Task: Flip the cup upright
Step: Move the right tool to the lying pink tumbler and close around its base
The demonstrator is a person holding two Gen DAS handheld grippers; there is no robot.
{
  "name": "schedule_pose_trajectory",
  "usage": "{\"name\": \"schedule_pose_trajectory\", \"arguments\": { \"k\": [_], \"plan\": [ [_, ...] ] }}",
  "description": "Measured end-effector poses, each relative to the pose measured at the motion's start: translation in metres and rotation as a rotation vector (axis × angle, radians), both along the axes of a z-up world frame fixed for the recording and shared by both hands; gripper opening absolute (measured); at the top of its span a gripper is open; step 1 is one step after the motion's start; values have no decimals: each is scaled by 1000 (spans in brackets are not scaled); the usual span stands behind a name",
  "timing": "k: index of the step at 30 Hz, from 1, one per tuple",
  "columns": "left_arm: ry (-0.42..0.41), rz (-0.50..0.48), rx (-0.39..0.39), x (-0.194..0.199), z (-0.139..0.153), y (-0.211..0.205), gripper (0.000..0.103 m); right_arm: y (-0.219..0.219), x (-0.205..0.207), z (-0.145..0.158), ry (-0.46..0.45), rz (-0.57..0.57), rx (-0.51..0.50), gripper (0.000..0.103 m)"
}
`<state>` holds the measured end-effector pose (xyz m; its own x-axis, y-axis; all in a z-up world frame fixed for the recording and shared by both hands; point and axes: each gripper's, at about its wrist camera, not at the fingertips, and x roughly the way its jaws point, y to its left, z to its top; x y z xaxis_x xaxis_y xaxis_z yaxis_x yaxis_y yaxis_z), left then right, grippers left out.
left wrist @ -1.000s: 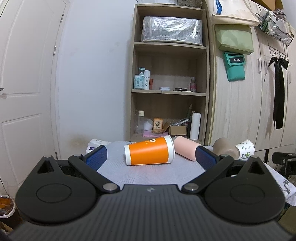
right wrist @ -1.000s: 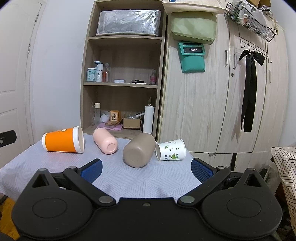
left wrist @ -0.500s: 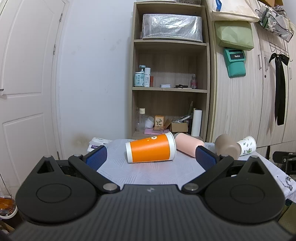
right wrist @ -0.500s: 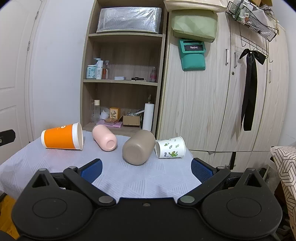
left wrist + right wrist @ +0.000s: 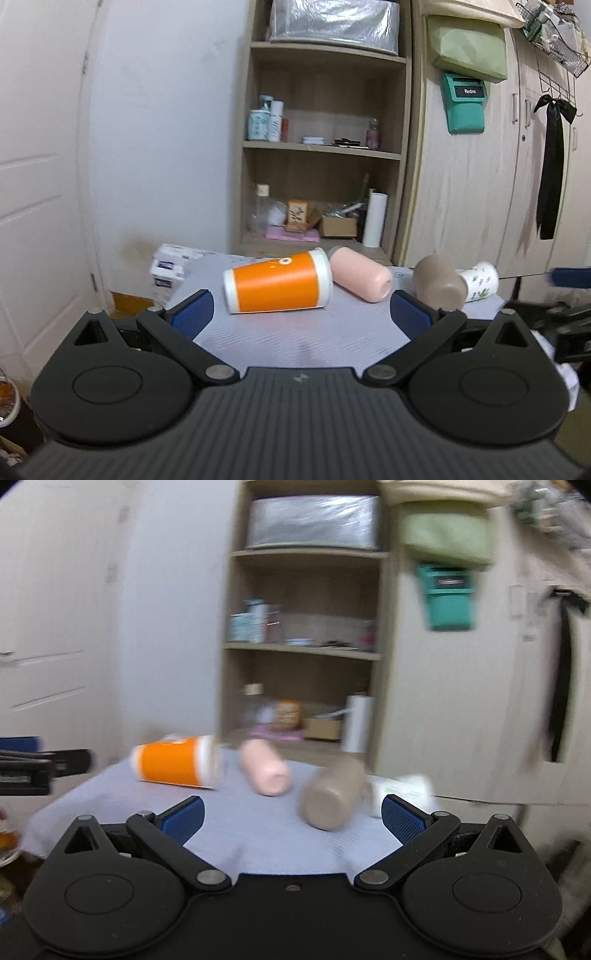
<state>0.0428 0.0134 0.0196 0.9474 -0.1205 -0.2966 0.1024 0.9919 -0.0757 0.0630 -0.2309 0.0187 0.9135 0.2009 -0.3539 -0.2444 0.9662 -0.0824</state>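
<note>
Several cups lie on their sides on a table with a pale grey cloth (image 5: pixel 295 339): an orange paper cup (image 5: pixel 277 286), a pink cup (image 5: pixel 360 278), a taupe cup (image 5: pixel 439 282) and a white leaf-print paper cup (image 5: pixel 480 282). My left gripper (image 5: pixel 301 315) is open and empty, just short of the orange cup. In the blurred right wrist view the orange cup (image 5: pixel 173 762), pink cup (image 5: pixel 264 771), taupe cup (image 5: pixel 330 797) and white cup (image 5: pixel 402 790) show. My right gripper (image 5: pixel 291 814) is open and empty, in front of the taupe cup.
A wooden shelf unit (image 5: pixel 325 140) with bottles and boxes stands behind the table, beside a wooden wardrobe (image 5: pixel 517 166). A tissue pack (image 5: pixel 166 271) lies at the table's far left corner. A white door (image 5: pixel 37 184) is on the left. The other gripper shows at the edge of each view (image 5: pixel 569 277) (image 5: pixel 22 760).
Both grippers have moved forward and higher over the table, so the cups look nearer. The right wrist view has swung left and is motion-blurred. The cups have not moved.
</note>
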Motion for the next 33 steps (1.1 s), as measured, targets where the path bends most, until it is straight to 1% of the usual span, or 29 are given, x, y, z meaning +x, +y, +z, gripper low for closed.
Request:
{"name": "schedule_pose_trajectory", "arguments": {
  "k": [2,5,9,11,13,16,18,20,23,25,28,30,32,33],
  "plan": [
    [30,-10,-34,12,2,0,103,2,26,3,52,66,-6,103],
    [83,-20,-87,34,-4,-2,103,12,67,2,130,143,-40,103],
    [160,-19,-171,70,-21,-2,103,32,104,-10,168,207,-134,98],
    [190,-20,-210,89,-29,-1,103,40,122,-17,182,237,-190,98],
    [203,-34,-246,104,-37,1,102,44,141,-24,195,257,-226,98],
    [176,-28,-305,114,-44,5,101,45,175,-33,238,265,-246,97],
    [155,-25,-321,118,-45,6,101,43,195,-40,271,263,-250,93],
    [164,-19,-345,122,-47,10,101,42,216,-46,297,243,-231,91],
    [186,4,-375,129,-52,17,101,40,238,-52,333,235,-194,88],
    [193,5,-390,133,-55,20,101,42,252,-57,345,227,-199,88],
    [198,-36,-393,134,-61,21,102,46,264,-62,362,230,-214,86],
    [208,-37,-419,137,-63,25,102,47,269,-66,374,232,-229,86],
    [219,-40,-439,140,-65,27,102,49,273,-69,385,230,-239,82],
    [225,-40,-444,142,-66,28,102,49,274,-71,392,232,-242,73]
  ]
}}
